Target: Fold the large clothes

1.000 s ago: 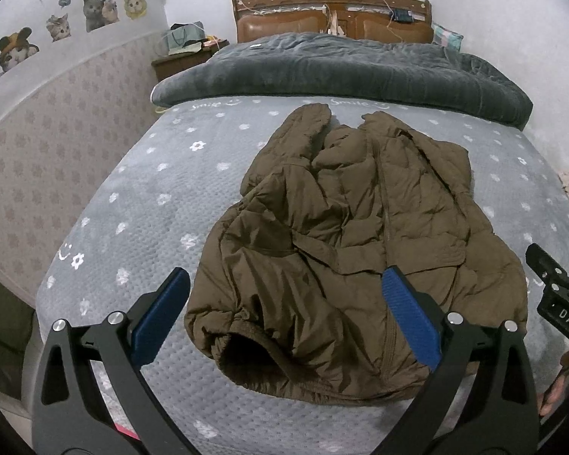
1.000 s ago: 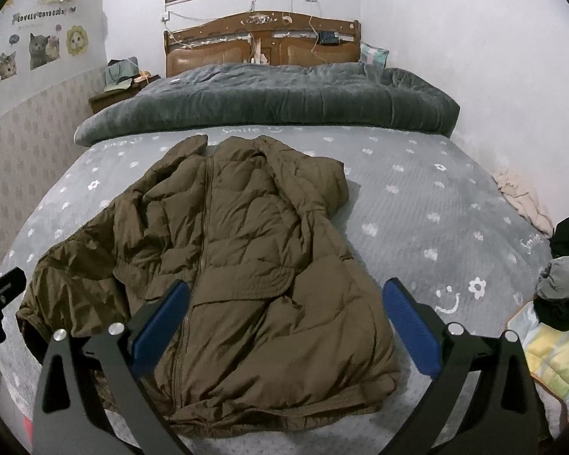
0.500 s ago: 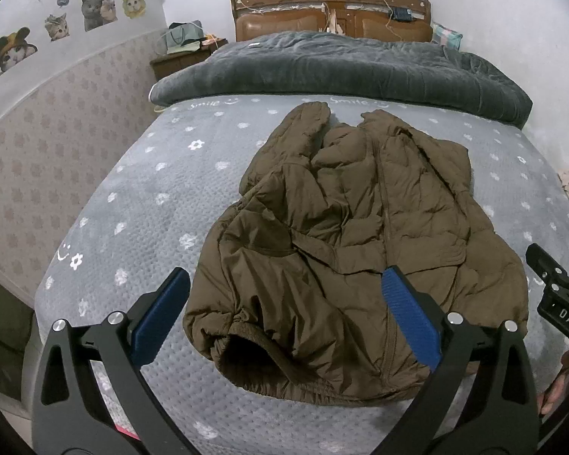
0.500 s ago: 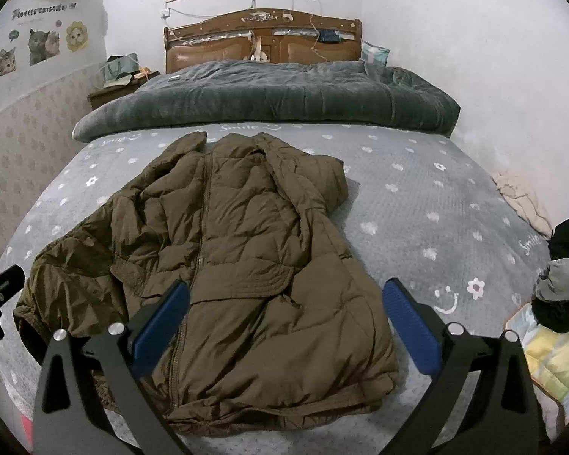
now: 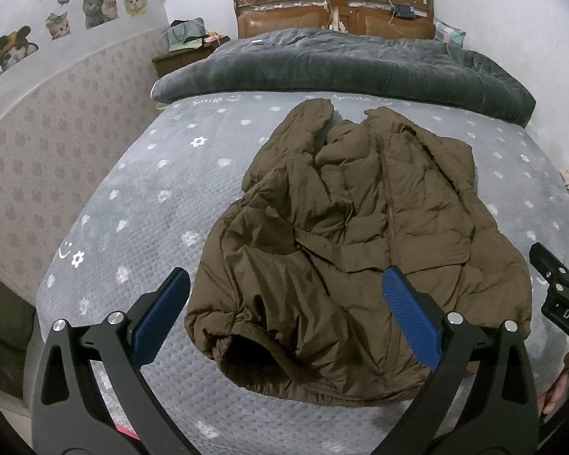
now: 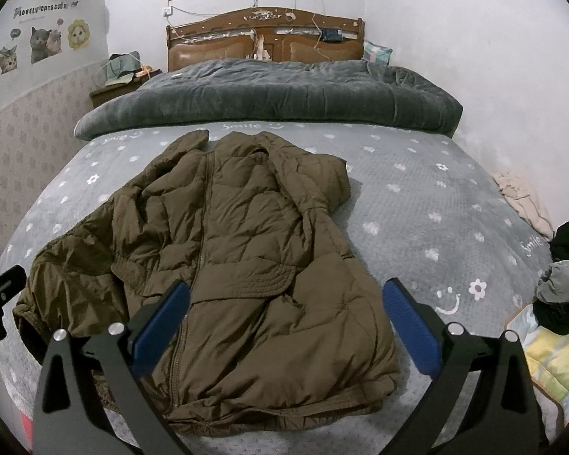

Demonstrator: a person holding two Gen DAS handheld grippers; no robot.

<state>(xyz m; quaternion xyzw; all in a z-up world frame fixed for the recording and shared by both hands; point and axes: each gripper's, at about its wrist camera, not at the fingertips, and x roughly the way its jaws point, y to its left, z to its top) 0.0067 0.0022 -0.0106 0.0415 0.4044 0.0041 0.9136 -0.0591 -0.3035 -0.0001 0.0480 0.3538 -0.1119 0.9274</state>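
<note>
Jacket [image 5: 360, 235] is lying on the bed [image 5: 140, 204], long axis running near-to-far, hem nearest | left claw [image 5: 284, 318] is hovering apart over the near-left sleeve cuff | right claw [image 6: 284, 318] is hovering apart over the near-right hem | neither is gripping.

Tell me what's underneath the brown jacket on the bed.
The brown jacket lies directly on the grey flower-print bedspread, which shows all around it. Anything beneath the jacket itself is covered and cannot be seen.
</note>
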